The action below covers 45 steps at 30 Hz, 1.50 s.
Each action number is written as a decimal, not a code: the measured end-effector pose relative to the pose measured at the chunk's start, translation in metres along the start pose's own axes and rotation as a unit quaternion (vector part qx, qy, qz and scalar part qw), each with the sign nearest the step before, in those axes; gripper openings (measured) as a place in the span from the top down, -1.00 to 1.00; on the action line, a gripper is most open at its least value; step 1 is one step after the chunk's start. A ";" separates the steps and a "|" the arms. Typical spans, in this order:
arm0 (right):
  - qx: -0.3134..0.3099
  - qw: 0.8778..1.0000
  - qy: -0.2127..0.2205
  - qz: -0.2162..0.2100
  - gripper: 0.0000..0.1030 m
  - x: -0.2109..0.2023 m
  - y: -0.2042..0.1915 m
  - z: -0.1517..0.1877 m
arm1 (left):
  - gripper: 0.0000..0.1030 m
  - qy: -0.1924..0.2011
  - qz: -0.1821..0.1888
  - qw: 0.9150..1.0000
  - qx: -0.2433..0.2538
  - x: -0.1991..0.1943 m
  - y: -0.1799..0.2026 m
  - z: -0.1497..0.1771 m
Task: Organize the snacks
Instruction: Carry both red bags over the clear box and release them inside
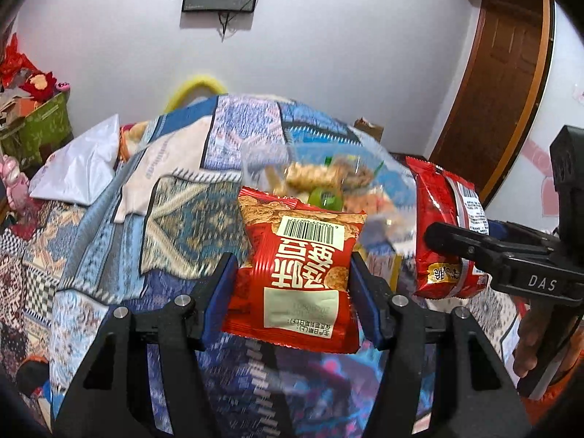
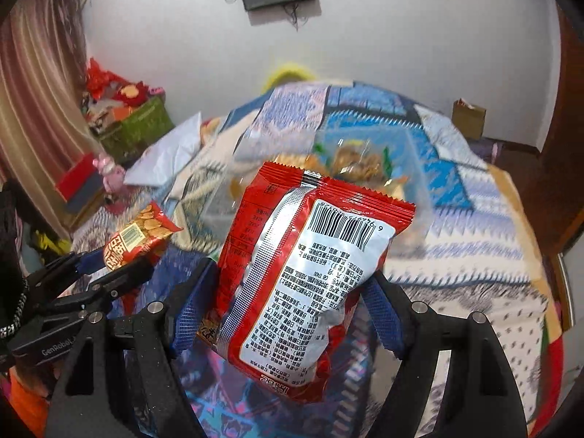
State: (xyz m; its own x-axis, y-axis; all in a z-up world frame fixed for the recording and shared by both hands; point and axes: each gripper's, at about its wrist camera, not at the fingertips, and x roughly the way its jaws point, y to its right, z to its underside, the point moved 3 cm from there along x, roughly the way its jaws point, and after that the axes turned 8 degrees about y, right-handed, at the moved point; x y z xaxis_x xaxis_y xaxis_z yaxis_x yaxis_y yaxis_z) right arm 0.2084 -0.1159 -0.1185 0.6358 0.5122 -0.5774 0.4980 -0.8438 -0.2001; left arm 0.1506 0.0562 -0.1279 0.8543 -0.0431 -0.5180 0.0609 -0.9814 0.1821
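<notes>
Above the patchwork bedspread, the left claw is pinching a glossy red biscuit packet, long axis running twelve-to-six, barcode end up. At three o'clock, the right claw is clamping a crinkly red-and-white snack packet, tilted toward one o'clock.

Left gripper — right gripper — both clamped

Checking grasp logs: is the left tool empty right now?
No, the left tool is shut on a red snack packet.
</notes>
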 end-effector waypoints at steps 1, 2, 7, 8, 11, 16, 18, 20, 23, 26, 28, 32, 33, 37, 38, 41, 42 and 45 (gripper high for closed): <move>0.001 1.000 0.004 0.002 -0.47 0.000 0.003 -0.003 | -0.16 0.003 0.001 1.000 0.001 0.003 0.001 -0.004; 0.003 1.000 0.009 0.005 -0.47 0.000 0.007 -0.007 | -0.16 0.007 0.000 1.000 0.002 0.005 0.002 -0.009; 0.015 0.999 0.032 0.016 -0.48 0.003 0.025 -0.027 | -0.16 0.021 -0.004 1.000 0.001 0.026 0.005 -0.033; 0.018 0.999 0.035 0.018 -0.48 0.005 0.029 -0.032 | -0.16 0.021 -0.004 1.000 0.001 0.029 0.006 -0.036; 0.025 0.999 0.039 0.020 -0.48 0.013 0.039 -0.042 | -0.16 0.022 -0.003 1.000 0.002 0.045 0.008 -0.048; 0.024 0.999 0.039 0.024 -0.48 0.031 0.048 -0.053 | -0.17 0.022 -0.004 1.000 0.008 0.074 0.013 -0.063; 0.028 0.999 0.036 0.023 -0.48 0.042 0.052 -0.056 | -0.17 0.019 -0.003 1.000 0.008 0.085 0.014 -0.065; 0.032 0.999 0.031 0.021 -0.48 0.054 0.055 -0.058 | -0.17 0.013 -0.004 1.000 0.008 0.098 0.014 -0.067; 0.035 0.999 0.021 0.019 -0.48 0.071 0.057 -0.058 | -0.16 0.001 -0.006 1.000 0.007 0.120 0.014 -0.066; 0.031 0.999 0.005 0.018 -0.48 0.088 0.057 -0.054 | -0.16 -0.015 -0.009 1.000 0.000 0.141 0.009 -0.064; 0.025 0.999 -0.004 0.020 -0.48 0.097 0.057 -0.052 | -0.16 -0.022 -0.010 1.000 -0.004 0.153 0.008 -0.063; 0.011 0.999 -0.019 0.029 -0.48 0.110 0.059 -0.045 | -0.17 -0.018 -0.022 1.000 0.007 0.166 0.008 -0.064; 0.009 0.999 -0.021 0.030 -0.48 0.113 0.060 -0.045 | -0.17 -0.018 -0.024 0.999 0.009 0.168 0.008 -0.065; 0.007 0.999 -0.038 0.033 -0.47 0.120 0.064 -0.038 | -0.23 -0.021 -0.028 0.999 0.004 0.173 0.006 -0.065; 0.011 0.998 -0.045 0.031 -0.47 0.120 0.065 -0.036 | -0.28 -0.023 -0.025 0.999 0.001 0.172 0.005 -0.065; 0.020 0.998 -0.057 0.026 -0.47 0.120 0.068 -0.033 | -0.45 -0.026 -0.016 0.999 -0.009 0.167 0.003 -0.067; 0.022 0.998 -0.058 0.026 -0.47 0.118 0.069 -0.033 | -0.46 -0.023 -0.015 1.000 -0.010 0.164 0.004 -0.068; 0.023 0.998 -0.054 0.025 -0.48 0.108 0.070 -0.035 | -0.47 -0.012 -0.020 1.000 0.000 0.152 0.004 -0.073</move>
State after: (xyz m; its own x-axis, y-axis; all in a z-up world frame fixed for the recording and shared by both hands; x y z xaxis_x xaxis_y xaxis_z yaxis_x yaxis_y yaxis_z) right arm 0.3326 -0.1136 -0.1669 0.5903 0.4508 -0.6696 0.4374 -0.8758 -0.2040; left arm 0.3183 0.0592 -0.1445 0.8388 -0.0092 -0.5443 0.0940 -0.9824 0.1615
